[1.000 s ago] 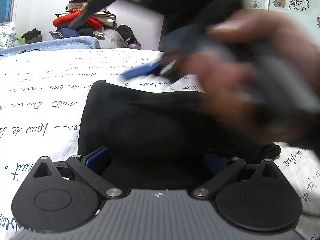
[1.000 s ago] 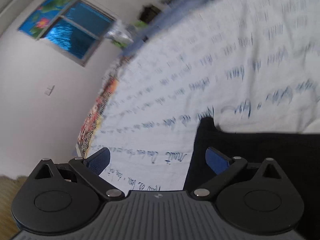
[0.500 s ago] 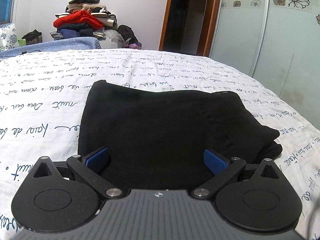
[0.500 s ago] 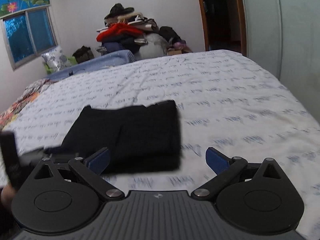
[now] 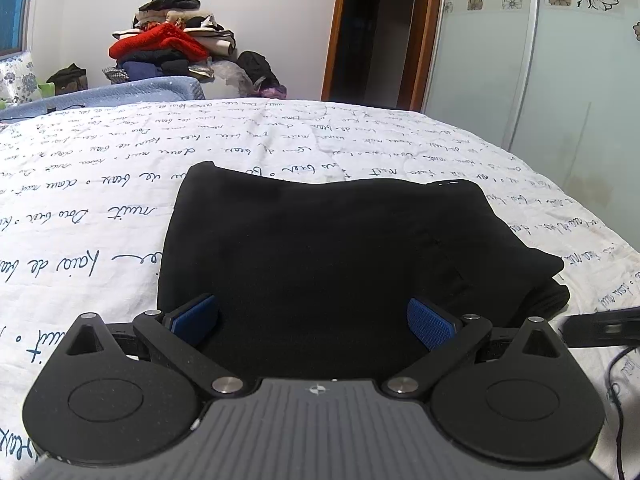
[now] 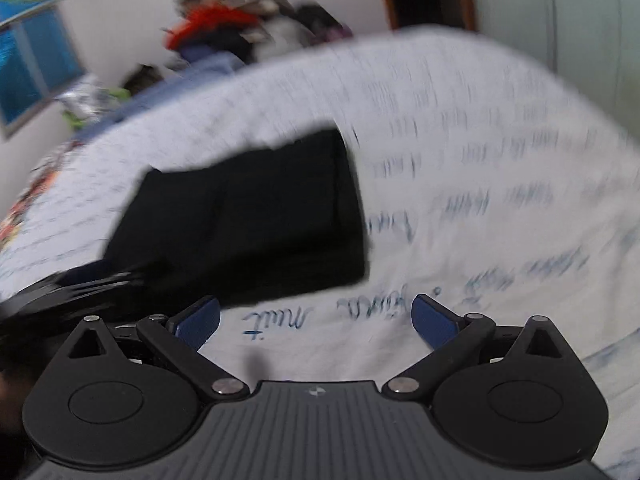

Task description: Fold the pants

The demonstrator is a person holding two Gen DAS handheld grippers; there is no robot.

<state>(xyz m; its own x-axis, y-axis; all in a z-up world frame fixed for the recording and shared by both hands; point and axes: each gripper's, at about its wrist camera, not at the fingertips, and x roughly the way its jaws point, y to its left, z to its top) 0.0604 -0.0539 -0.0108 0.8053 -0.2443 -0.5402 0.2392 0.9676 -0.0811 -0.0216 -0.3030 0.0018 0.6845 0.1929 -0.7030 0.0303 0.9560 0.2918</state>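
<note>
The pants [image 5: 320, 248] are black and soft. They are folded up into a thick, almost square pile with more than one layer. They lie flat on the bed, on a white sheet [image 5: 280, 140] with blue writing all over it. The top is smooth. The far edge dips a little in the middle. On the right side the layers stick out and look a bit bumpy. In the right wrist view the pants [image 6: 248, 216] look blurry, a dark block on the sheet

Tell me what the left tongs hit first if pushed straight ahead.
Most likely the folded black pants: they lie directly ahead of the open left tongs on the bedsheet. How high the tongs sit above them is unclear.
</note>
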